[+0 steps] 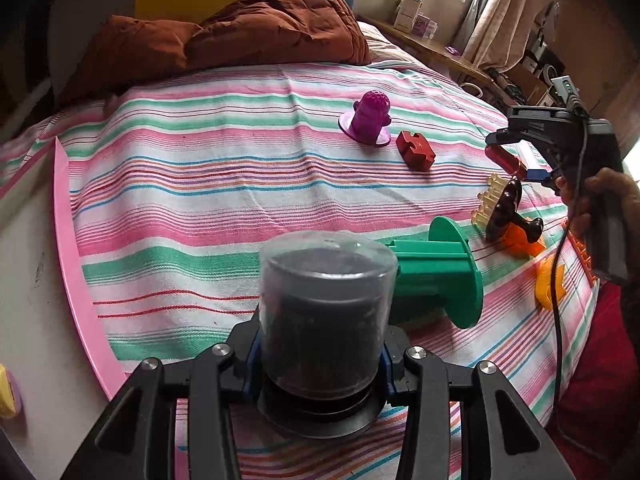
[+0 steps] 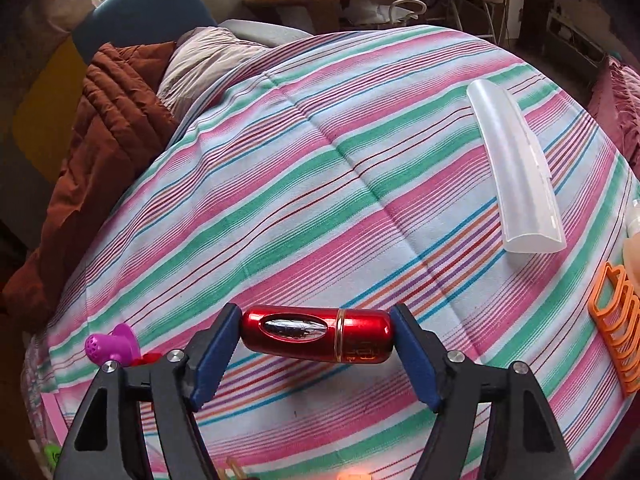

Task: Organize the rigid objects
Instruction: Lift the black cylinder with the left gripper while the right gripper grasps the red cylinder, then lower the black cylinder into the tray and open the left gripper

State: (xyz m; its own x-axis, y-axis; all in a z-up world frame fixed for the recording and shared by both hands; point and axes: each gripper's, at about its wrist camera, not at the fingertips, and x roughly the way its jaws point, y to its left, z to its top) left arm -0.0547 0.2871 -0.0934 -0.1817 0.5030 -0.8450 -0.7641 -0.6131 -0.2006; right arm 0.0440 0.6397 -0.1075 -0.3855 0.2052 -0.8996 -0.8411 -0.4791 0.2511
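Note:
My left gripper (image 1: 320,356) is shut on a clear-capped dark cylinder jar (image 1: 326,312), held upright above the striped bedsheet. My right gripper (image 2: 316,340) is shut on a red metallic capsule (image 2: 316,333), gripped end to end and held crosswise above the sheet; it also shows in the left wrist view (image 1: 506,159). On the sheet lie a green spool (image 1: 444,274), a purple toy (image 1: 370,118), a red puzzle piece (image 1: 416,150), a dark brown knobbed piece (image 1: 510,210) and a frosted white half-tube (image 2: 516,172).
A pink board edge (image 1: 76,264) runs along the left of the bed. A brown quilt (image 1: 240,32) is bunched at the head. Orange pieces (image 1: 550,284) and an orange rack (image 2: 616,332) lie near the right edge. A yellow comb-like piece (image 1: 490,200) sits by the brown piece.

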